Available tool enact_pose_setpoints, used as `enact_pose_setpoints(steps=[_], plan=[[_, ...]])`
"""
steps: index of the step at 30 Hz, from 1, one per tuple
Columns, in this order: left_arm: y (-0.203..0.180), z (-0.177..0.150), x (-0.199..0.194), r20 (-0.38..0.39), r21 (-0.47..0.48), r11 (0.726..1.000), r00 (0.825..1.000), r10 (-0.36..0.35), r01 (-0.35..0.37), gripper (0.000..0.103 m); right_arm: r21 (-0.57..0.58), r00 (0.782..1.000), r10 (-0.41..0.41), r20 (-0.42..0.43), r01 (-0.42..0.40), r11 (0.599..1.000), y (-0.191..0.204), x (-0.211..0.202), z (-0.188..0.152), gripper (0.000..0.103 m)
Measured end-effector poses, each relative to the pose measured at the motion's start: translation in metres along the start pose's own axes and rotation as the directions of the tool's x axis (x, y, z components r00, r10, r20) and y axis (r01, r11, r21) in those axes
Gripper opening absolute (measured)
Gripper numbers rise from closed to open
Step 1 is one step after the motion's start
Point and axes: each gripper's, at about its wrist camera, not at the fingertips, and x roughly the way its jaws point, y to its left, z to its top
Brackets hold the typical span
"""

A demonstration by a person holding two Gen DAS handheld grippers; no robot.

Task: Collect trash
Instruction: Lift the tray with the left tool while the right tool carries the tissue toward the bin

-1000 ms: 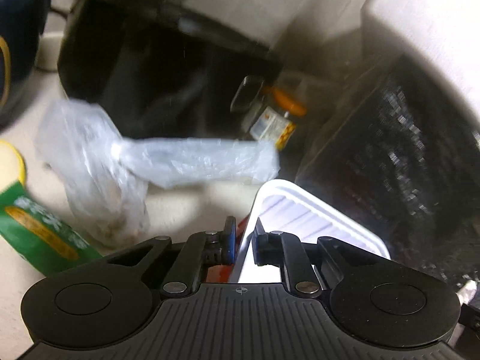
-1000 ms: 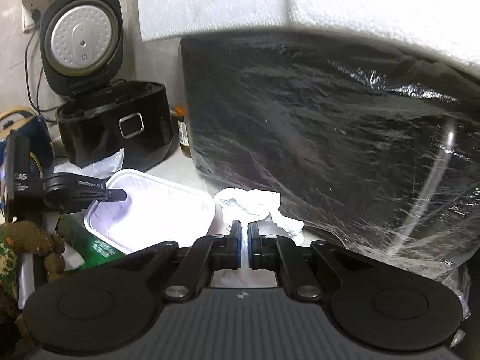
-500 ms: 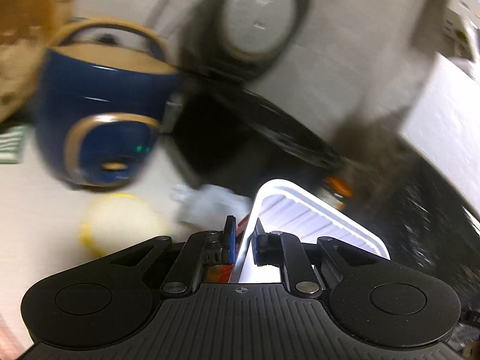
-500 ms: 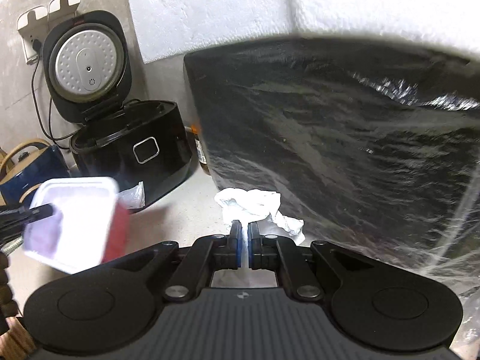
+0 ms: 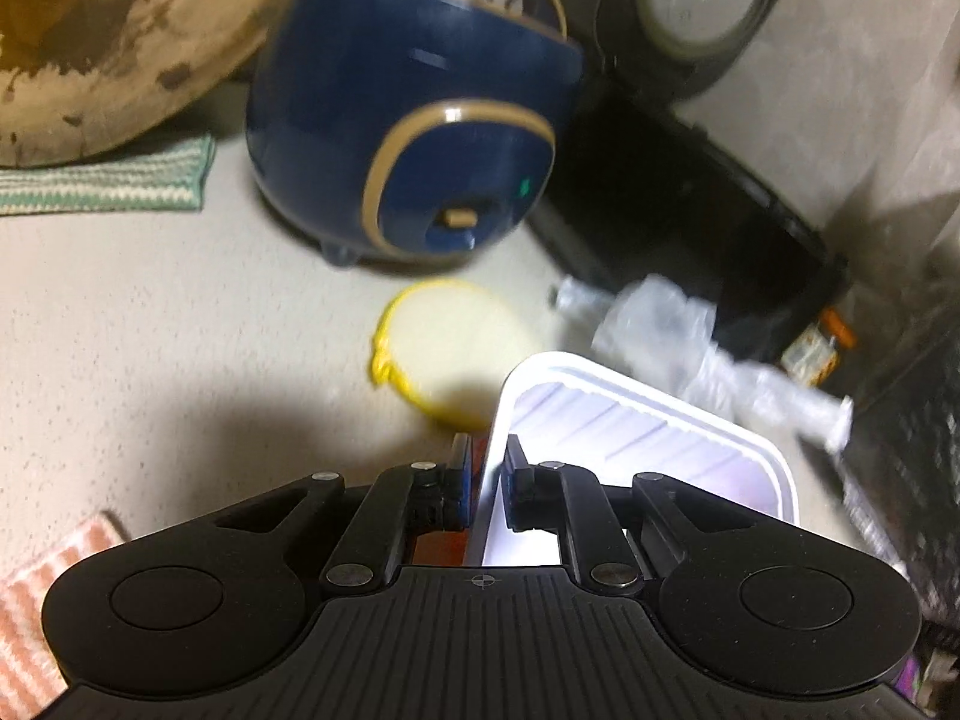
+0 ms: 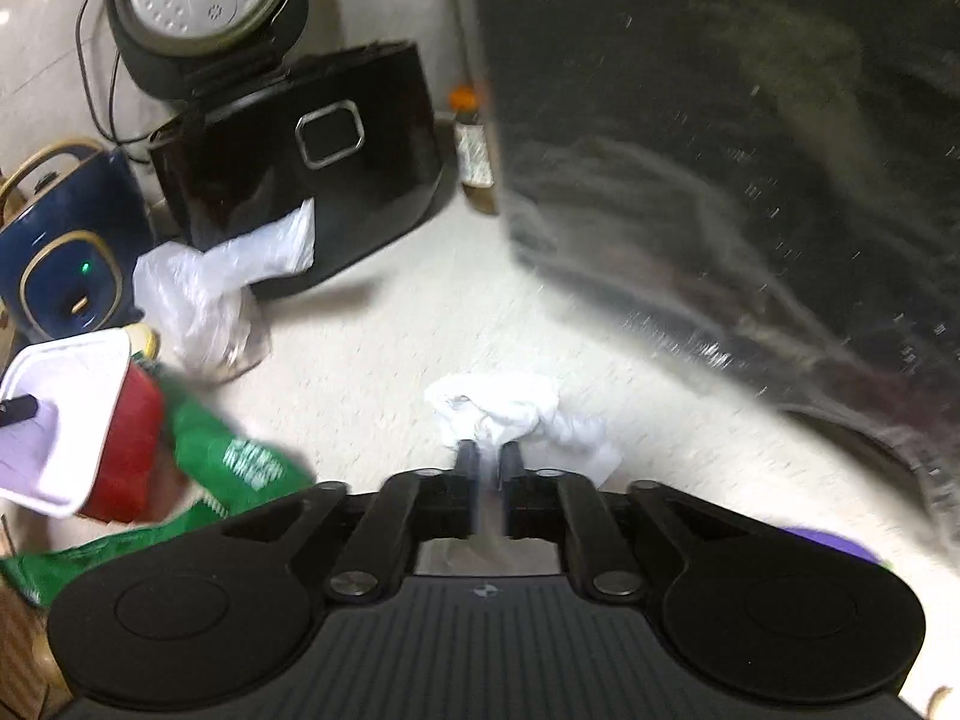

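Observation:
My left gripper [image 5: 485, 450] is shut on the rim of a white plastic container [image 5: 648, 438] with a red outside, its jaws closing tighter on it. The container hangs above the counter. It also shows at the left of the right wrist view as the container [image 6: 66, 414]. My right gripper [image 6: 487, 459] is low over the counter and its jaws are opening. A crumpled white tissue [image 6: 498, 408] lies just beyond the tips, with nothing pressed between them. A clear plastic bag [image 6: 198, 294], a green wrapper [image 6: 240, 462] and a yellow lid [image 5: 450, 342] lie on the counter.
A blue cooker [image 5: 420, 120] and an open black rice cooker [image 6: 300, 150] stand at the back. A large black bag [image 6: 750, 150] fills the right side, with an orange-capped bottle [image 6: 474, 144] beside it. A striped cloth [image 5: 102, 180] lies far left.
My left gripper has carried the white container to the left, away from the black bag. My right gripper has sunk toward the tissue and its jaws have parted a little.

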Motion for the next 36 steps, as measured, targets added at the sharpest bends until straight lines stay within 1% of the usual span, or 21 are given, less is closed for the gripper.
enact_pose_setpoints(steps=[1,2,5,6,9,11,13,16,18,19,21,22,23,24,26,28,30,33,36], plan=[[0.001,-0.001,0.004,-0.011,0.005,1.0,1.0,0.007,-0.007,0.013,0.005,1.0,0.003,0.001,-0.003,1.0,0.0,0.0,0.0,0.04],[0.002,-0.003,0.006,-0.018,0.01,1.0,1.0,0.014,-0.014,0.013,0.005,1.0,0.003,0.011,-0.003,1.0,0.0,-0.003,0.0,0.049],[0.003,-0.005,0.012,-0.035,0.014,1.0,0.999,0.022,-0.022,0.013,-0.024,0.999,-0.022,0.023,0.023,0.999,0.002,-0.006,0.002,0.052],[0.003,-0.005,0.014,-0.04,0.015,1.0,0.999,0.022,-0.021,0.013,-0.036,1.0,-0.027,0.016,0.028,0.999,0.002,-0.006,0.001,0.053],[0.001,-0.005,0.018,-0.049,0.023,1.0,0.999,0.02,-0.018,0.015,-0.058,1.0,-0.022,-0.017,0.021,0.998,0.006,0.001,-0.002,0.06],[-0.001,-0.005,0.021,-0.055,0.037,0.999,0.998,0.019,-0.017,0.017,-0.05,0.999,-0.011,-0.044,0.009,0.999,0.008,0.012,-0.005,0.06],[-0.003,-0.006,0.024,-0.074,0.056,0.998,0.997,0.023,-0.019,0.019,-0.038,0.998,-0.017,-0.068,0.014,0.999,0.011,0.023,-0.007,0.06],[-0.003,-0.01,0.029,-0.089,0.071,0.997,0.996,0.029,-0.022,0.019,-0.065,0.994,-0.066,-0.092,0.06,0.996,0.019,0.04,-0.01,0.06],[-0.002,-0.012,0.031,-0.095,0.065,0.998,0.995,0.014,-0.008,0.019,-0.082,0.993,-0.081,-0.08,0.075,0.994,0.024,0.042,-0.012,0.06],[-0.001,-0.012,0.032,-0.097,0.06,0.998,0.995,0.003,0.003,0.019,-0.087,0.993,-0.081,-0.081,0.074,0.993,0.026,0.042,-0.013,0.06],[-0.001,-0.012,0.033,-0.101,0.059,0.998,0.995,-0.007,0.013,0.019,-0.085,0.994,-0.055,-0.091,0.047,0.995,0.029,0.041,-0.013,0.047],[-0.001,-0.012,0.034,-0.105,0.058,0.998,0.994,-0.01,0.016,0.019,-0.076,0.995,-0.029,-0.1,0.021,0.997,0.029,0.04,-0.014,0.033],[-0.001,-0.012,0.035,-0.108,0.054,0.998,0.994,-0.012,0.018,0.018,-0.067,0.994,-0.008,-0.106,0.001,0.998,0.029,0.039,-0.012,0.016],[0.0,-0.011,0.036,-0.111,0.046,0.999,0.994,-0.014,0.019,0.015,-0.055,0.994,0.006,-0.109,-0.012,0.998,0.029,0.037,-0.012,0.009],[0.003,-0.01,0.036,-0.111,0.012,1.0,0.994,-0.019,0.02,0.013,-0.006,0.994,0.043,-0.099,-0.044,0.999,0.027,0.029,-0.011,0.008],[0.006,-0.008,0.033,-0.093,-0.025,0.999,0.995,-0.045,0.043,0.013,0.048,0.994,0.087,-0.065,-0.084,0.995,0.024,0.015,-0.009,0.008],[0.007,-0.006,0.03,-0.071,-0.037,0.997,0.995,-0.068,0.065,0.013,0.075,0.994,0.106,-0.028,-0.103,0.992,0.022,-0.002,-0.008,0.008],[0.005,-0.002,0.026,-0.049,-0.049,0.994,0.993,-0.104,0.102,0.013,0.081,0.995,0.099,0.029,-0.101,0.992,0.022,-0.032,-0.01,0.008],[0.004,0.002,0.021,-0.027,-0.072,0.986,0.988,-0.149,0.147,0.013,0.09,0.995,0.068,0.072,-0.074,0.993,0.02,-0.06,-0.018,0.008]])
